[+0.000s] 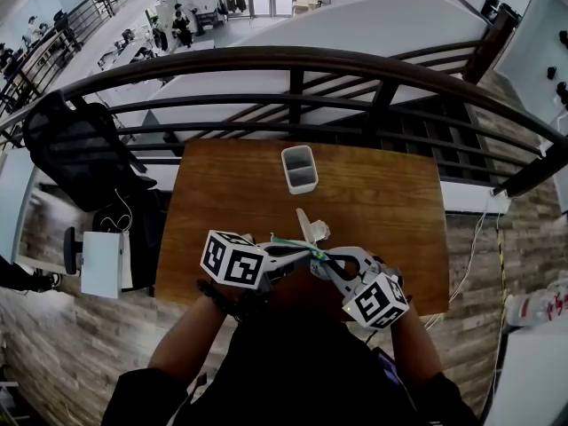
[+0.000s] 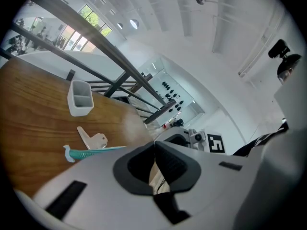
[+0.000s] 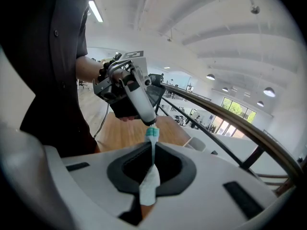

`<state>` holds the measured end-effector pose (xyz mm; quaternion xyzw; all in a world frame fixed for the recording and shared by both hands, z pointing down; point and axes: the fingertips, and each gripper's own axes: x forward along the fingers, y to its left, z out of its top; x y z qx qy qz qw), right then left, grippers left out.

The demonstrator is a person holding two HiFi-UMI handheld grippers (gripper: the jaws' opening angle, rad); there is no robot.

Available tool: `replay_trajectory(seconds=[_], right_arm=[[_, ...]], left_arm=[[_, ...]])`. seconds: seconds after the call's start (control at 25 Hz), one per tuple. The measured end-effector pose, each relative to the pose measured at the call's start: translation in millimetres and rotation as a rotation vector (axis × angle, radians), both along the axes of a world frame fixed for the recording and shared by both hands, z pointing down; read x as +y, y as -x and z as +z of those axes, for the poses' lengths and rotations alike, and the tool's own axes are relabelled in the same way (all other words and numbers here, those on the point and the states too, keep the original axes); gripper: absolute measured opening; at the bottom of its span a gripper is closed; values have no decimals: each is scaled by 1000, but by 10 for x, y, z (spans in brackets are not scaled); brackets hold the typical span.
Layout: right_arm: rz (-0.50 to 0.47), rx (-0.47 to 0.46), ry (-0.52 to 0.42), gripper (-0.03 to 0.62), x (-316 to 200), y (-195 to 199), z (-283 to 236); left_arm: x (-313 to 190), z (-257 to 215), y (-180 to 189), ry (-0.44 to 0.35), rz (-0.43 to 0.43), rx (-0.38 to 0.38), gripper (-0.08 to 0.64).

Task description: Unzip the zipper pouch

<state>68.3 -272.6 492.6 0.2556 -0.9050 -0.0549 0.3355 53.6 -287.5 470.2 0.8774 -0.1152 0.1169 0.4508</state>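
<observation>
**Both jaws on the zip line: the pull must follow it**

My right gripper [image 3: 152, 169] has its jaws closed on the white cloth end of the zipper pouch [image 3: 151, 133]. From there the teal zipper [image 1: 297, 245] runs straight up the middle of the right gripper view to the tip of my left gripper [image 3: 144, 115], whose jaws are pressed together on it. Whether they have the slider itself I cannot tell.

In the head view the pouch is held in the lower middle of the frame, over the near edge of the counter [image 1: 231, 185]. Its zipper slants from upper left to lower right between my two hands. In the left gripper view the rest of the teal strip trails off to the left of my jaws.

I judge the opening pull should follow that long axis, with the left hand drawing away from the anchoring right.
</observation>
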Motion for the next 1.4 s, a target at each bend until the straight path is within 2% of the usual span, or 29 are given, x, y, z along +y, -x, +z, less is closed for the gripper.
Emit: replay_trajectory(seconds=[0.24,0.36,0.48,0.6,0.68,0.76,0.8,1.0,1.24,1.4], right_arm=[[-5,-125,54,1,29,33,-67],[-12,-132,52,0,53,51,-81],[-15,-120,45,0,74,58,-80],[3,-193,53,0,80,21,-175],[18,-225,56,0,69,-37,-241],[26,-233,58,0,52,-89,-277],[27,-230,57,0,46,-101,-280],[29,-194,37,0,30,-66,-215],[40,-226,26,0,15,-114,-281],[51,-227,21,0,-4,-111,-263]], left_arm=[[-58,-2,30,-15,-15,-16,16],[-59,31,48,-18,-19,-28,17],[-69,84,62,-35,-28,-67,17],[-147,193,159,-96,-51,-162,15],[-169,146,216,-98,-53,-139,14],[-187,49,242,-73,-68,-89,14],[-192,33,245,-78,-72,-89,15],[-204,142,248,-172,-75,-197,15],[-326,172,356,-212,-134,-270,15],[-324,174,395,-232,-135,-276,15]])
